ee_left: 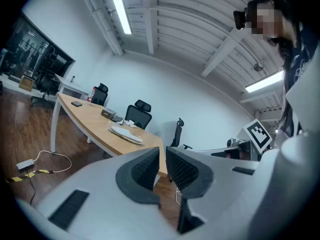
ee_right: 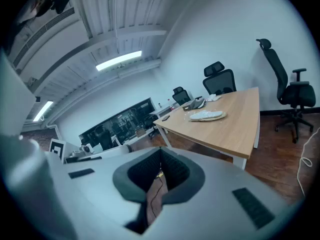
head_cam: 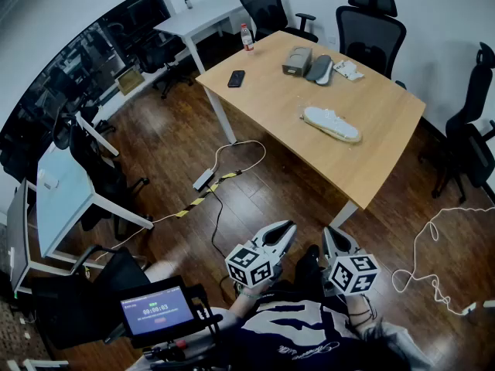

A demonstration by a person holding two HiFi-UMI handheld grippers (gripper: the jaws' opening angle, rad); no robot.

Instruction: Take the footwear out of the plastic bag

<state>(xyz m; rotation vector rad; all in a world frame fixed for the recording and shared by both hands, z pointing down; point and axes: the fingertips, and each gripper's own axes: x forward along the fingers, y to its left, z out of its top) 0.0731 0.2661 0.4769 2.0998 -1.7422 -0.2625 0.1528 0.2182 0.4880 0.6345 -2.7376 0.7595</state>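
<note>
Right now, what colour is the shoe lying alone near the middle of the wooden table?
The shoe is white. The head view shows it best.

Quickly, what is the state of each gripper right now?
Left gripper: open only a little, nothing between the jaws.
Right gripper: closed, holding nothing.

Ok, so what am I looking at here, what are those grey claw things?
A person stands back from a wooden table, holding a two-jaw gripper in each hand. The head view comes from a camera on the person's head, looking down. The other two come from cameras riding on each gripper. On the table lie a white shoe, a phone, a bottle and a box. The left gripper has its jaws slightly apart, the right gripper is shut, and both are empty.
</note>
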